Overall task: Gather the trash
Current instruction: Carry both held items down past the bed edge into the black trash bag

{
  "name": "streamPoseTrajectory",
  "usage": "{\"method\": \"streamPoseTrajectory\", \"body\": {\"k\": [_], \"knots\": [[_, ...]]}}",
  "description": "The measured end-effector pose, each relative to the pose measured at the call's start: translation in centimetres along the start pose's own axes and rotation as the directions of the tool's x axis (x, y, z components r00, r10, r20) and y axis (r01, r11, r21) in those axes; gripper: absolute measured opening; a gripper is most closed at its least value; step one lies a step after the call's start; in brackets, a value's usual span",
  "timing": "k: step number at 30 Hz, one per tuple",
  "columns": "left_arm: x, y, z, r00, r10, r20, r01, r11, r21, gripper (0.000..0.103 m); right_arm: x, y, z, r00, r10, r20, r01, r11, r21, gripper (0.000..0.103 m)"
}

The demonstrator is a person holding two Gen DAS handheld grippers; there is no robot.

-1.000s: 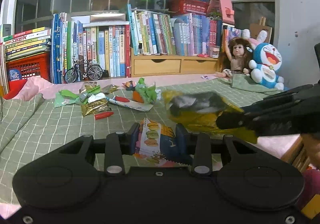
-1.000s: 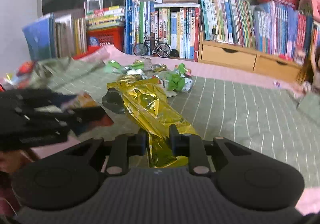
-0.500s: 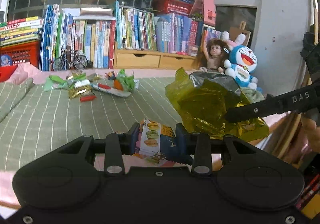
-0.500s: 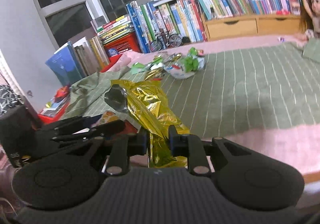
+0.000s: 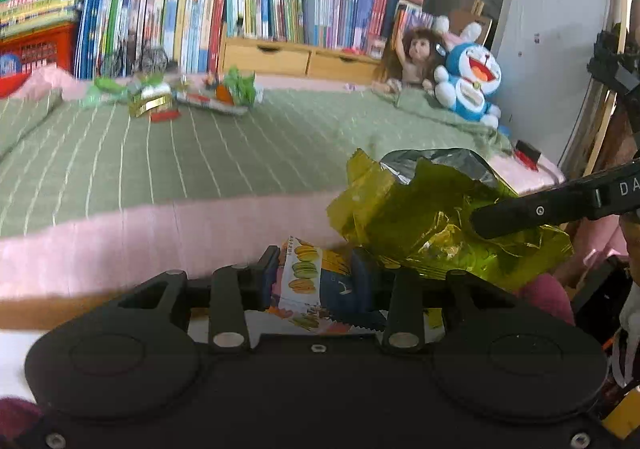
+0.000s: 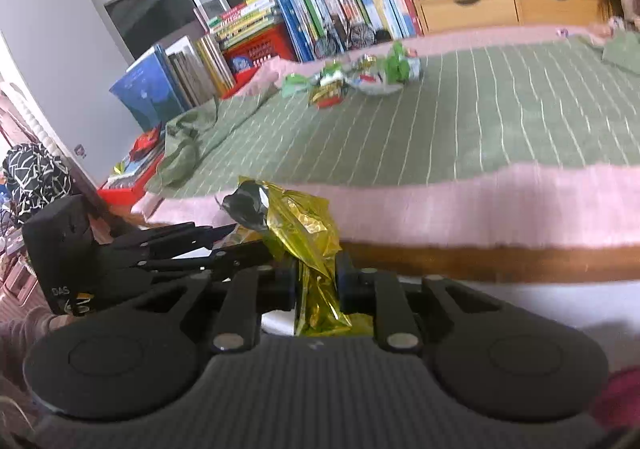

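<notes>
Left hand-held gripper (image 5: 316, 281): clenched on a printed snack wrapper (image 5: 306, 281), off the bed's near edge.
Right hand-held gripper (image 6: 318, 285): jaws closing, pinching a crumpled gold bag (image 6: 308, 233).
Bed (image 5: 240, 153): more wrappers (image 5: 192, 97) left at the far side.
Bin: none in view.

the bed (image 5: 248, 153) was spread with a green white-lined blanket (image 6: 500, 121) over a pink sheet (image 5: 168, 233). a heap of wrappers (image 5: 180, 97) lay on the blanket near the far side, before the books. a doll (image 5: 416, 57) and a blue plush toy (image 5: 468, 85) sat at its far right corner.
</notes>
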State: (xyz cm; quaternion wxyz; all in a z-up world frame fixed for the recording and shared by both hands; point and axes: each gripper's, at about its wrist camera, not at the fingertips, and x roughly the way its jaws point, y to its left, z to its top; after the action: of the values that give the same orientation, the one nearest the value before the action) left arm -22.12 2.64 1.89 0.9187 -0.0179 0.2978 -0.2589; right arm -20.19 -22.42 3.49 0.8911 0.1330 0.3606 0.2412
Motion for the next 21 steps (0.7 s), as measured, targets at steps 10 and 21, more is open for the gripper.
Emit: {"method": "streamPoseTrajectory", "body": {"k": [10,21], "knots": [[5.6,0.3,-4.3,0.963,0.055,-0.263,-0.072,0.996,-0.054,0.036,5.1,-4.0,-3.9,0.988,-0.033,-0.149,0.054,0.988,0.142,0.022],[12.4,1.2,-9.9,0.903,0.105,-0.417,-0.167,0.979,-0.114,0.036,11.7,-7.7,-8.4,0.939,-0.107,-0.327,0.188,0.955,0.229,0.02]]}}
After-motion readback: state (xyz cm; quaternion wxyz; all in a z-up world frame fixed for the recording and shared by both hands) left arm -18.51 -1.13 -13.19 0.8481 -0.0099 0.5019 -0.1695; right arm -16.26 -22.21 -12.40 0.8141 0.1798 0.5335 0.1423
